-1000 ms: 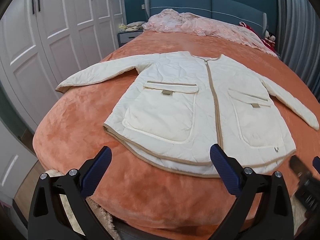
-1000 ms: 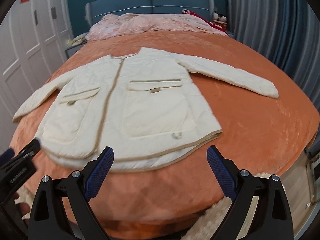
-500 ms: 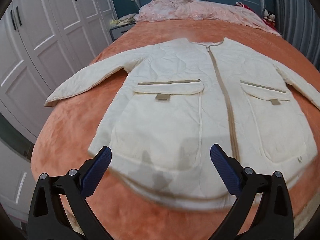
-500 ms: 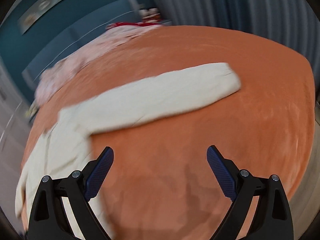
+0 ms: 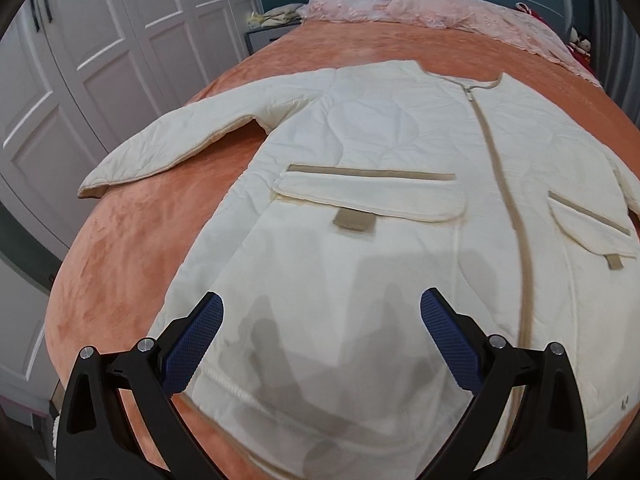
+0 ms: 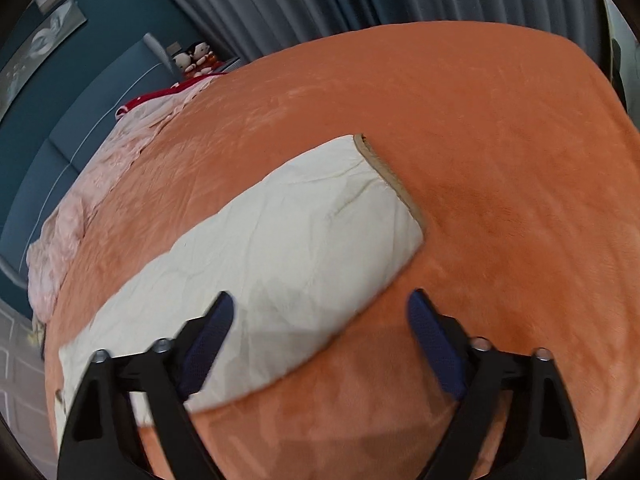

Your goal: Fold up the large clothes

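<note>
Right gripper nearest the sleeve end
Both wide open, empty: right gripper (image 6: 320, 332) over sleeve (image 6: 288, 248), which runs ahead to cuff (image 6: 394, 184); left gripper (image 5: 320, 340) above jacket (image 5: 400, 220) hem

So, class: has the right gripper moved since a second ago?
Yes. The right gripper swung from the jacket's hem out toward the sleeve, whose cuff now fills its view on the bed.
</note>
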Demonstrator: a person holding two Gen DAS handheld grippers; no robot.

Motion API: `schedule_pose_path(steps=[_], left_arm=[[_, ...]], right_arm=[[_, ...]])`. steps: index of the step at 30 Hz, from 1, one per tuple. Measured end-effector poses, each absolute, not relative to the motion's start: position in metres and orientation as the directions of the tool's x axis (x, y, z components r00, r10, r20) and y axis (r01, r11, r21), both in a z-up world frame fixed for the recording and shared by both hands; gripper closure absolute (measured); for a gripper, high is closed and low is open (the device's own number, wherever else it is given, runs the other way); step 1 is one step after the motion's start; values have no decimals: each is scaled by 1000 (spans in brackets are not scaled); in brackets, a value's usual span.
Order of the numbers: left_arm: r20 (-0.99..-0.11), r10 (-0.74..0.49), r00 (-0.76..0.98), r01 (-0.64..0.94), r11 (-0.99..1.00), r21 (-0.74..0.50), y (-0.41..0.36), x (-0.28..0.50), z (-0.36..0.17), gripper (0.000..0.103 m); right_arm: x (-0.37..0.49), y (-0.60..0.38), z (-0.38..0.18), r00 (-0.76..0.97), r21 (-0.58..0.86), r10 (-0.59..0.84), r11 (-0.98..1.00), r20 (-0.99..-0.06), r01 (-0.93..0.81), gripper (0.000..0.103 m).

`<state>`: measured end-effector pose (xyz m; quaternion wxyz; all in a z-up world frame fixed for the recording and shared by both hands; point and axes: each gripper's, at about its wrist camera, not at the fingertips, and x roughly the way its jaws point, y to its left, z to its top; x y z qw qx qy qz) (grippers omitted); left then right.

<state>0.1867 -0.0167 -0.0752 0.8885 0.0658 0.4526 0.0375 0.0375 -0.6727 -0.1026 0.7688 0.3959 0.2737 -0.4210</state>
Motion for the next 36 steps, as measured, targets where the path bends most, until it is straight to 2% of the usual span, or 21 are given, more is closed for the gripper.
schedule_pose_path(steps=[1, 2, 4, 7, 12, 17, 20, 26, 32, 36], left_arm=[[-800, 134, 585, -12, 988, 156, -16, 190, -77, 6], [-799, 140, 585, -19, 987, 159, -14, 192, -78, 6], [-799, 143, 584, -23, 987, 161, -11, 197, -80, 6], [-796, 164, 583, -33, 983, 179, -7, 203, -82, 6], [-797, 172, 579, -55, 984, 172, 2, 211, -84, 6], [-799, 164, 578, -87, 986, 139, 17, 215, -81, 6], [-800, 158, 579, -109, 987, 117, 29, 217, -78, 5], [-805, 144, 575, -142, 987, 76, 54, 219, -77, 5], [-813, 122, 569, -156, 987, 38, 72, 221, -80, 5], [-826, 56, 562, -146, 989, -33, 78, 224, -81, 5]], right_arm=[[43, -674, -104, 499, 376, -430, 341, -752, 862, 45], [48, -674, -104, 493, 364, -431, 349, -756, 864, 52], [60, -674, -102, 492, 350, -424, 370, -761, 861, 78], [83, -668, -87, 521, 364, -429, 396, -738, 843, 89], [147, -598, -14, 696, 371, -389, 636, -603, 677, 91], [224, -463, 48, 852, 318, -156, 882, -499, 348, 91], [255, -387, 58, 874, 300, 0, 939, -486, 167, 91], [306, -245, 30, 804, 265, 246, 957, -541, -115, 91], [321, -154, -29, 670, 243, 346, 938, -656, -246, 91], [308, -117, -66, 599, 232, 356, 932, -717, -277, 79]])
